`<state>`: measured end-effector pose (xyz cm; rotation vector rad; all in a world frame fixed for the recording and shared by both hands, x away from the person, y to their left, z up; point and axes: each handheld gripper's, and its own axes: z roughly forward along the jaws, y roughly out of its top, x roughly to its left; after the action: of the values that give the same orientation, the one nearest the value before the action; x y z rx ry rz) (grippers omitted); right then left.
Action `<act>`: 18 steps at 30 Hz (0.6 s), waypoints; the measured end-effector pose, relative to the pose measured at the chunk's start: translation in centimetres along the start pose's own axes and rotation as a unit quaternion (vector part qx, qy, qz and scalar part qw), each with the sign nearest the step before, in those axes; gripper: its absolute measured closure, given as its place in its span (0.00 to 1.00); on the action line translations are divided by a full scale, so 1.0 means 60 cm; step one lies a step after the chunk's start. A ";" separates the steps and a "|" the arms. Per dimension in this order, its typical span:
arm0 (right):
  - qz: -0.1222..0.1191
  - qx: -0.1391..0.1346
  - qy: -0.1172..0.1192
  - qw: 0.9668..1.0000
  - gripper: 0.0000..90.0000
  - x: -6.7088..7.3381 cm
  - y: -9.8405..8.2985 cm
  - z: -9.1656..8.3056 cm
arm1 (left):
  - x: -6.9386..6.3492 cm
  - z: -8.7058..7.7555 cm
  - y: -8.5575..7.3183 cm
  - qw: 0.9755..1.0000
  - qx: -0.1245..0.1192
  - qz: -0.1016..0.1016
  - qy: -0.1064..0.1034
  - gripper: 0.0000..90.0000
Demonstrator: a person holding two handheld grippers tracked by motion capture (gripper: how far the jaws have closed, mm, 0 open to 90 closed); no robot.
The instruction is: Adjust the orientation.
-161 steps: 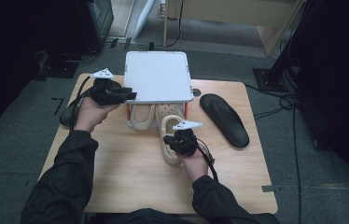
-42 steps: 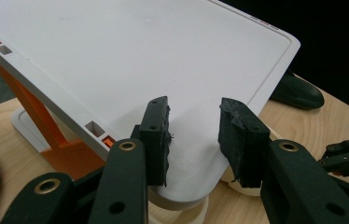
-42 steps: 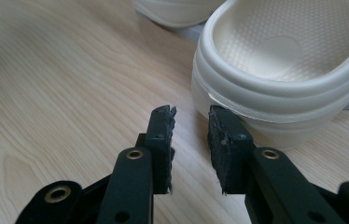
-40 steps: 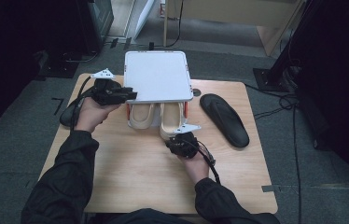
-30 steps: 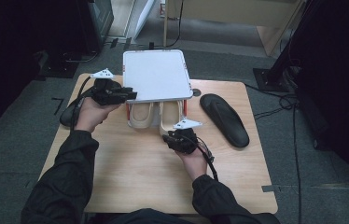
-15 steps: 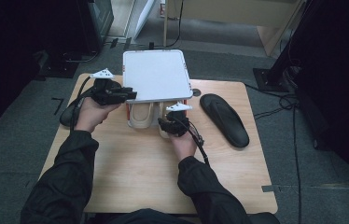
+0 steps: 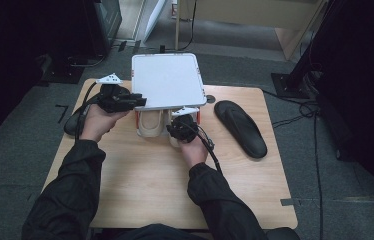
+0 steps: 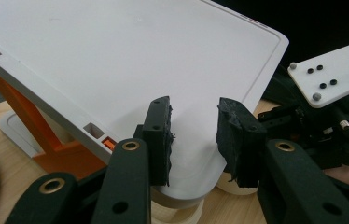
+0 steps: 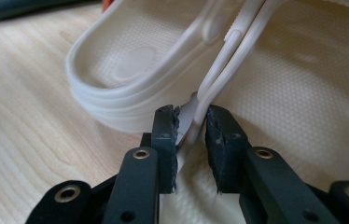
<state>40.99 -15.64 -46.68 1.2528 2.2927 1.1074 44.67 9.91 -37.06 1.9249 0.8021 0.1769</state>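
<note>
The right gripper point(image 9: 190, 122) has just been closing, its pads pinching the heel strap point(image 9: 224, 70) of a cream clog point(image 7: 177, 131) under the white rack shelf point(image 7: 167, 80). The left gripper point(image 8: 193, 128) clamps that shelf's corner.

On the wooden table point(image 7: 140, 185), the left gripper point(image 7: 125, 100) is at the left edge of the white lid point(image 7: 166, 80), which sits tilted above an orange-framed rack. Under it, two cream clogs point(image 7: 151, 122) lie side by side, heels toward the person. The right gripper point(image 7: 182, 127) is at the heel of the right-hand clog (its jaws have just been closing, though the hand hides them here). A black sandal point(image 7: 240, 127) lies alone, well apart to the right, on the tabletop.
</note>
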 end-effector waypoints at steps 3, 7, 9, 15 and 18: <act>0.001 -0.003 0.002 1.000 0.79 -0.003 -0.001 0.000 | 0.000 0.000 0.000 1.000 -0.001 -0.001 -0.001 0.73; 0.008 -0.015 0.002 1.000 0.72 -0.006 -0.008 -0.013 | 0.000 0.000 0.000 1.000 0.000 0.000 0.001 0.73; 0.010 -0.019 0.009 1.000 0.70 -0.005 -0.011 -0.023 | 0.000 0.000 0.000 1.000 0.001 0.001 0.001 0.73; -0.015 -0.029 0.024 0.999 0.77 0.006 -0.028 -0.071 | -0.002 0.000 0.001 1.000 0.000 0.000 0.004 0.73; -0.030 -0.028 0.031 0.999 0.85 0.011 -0.040 -0.090 | -0.002 0.000 0.001 1.000 0.000 -0.001 0.004 0.73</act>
<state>36.08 -18.47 -44.90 1.1373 2.3108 1.1973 44.61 9.81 -37.02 1.9250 0.8094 0.1833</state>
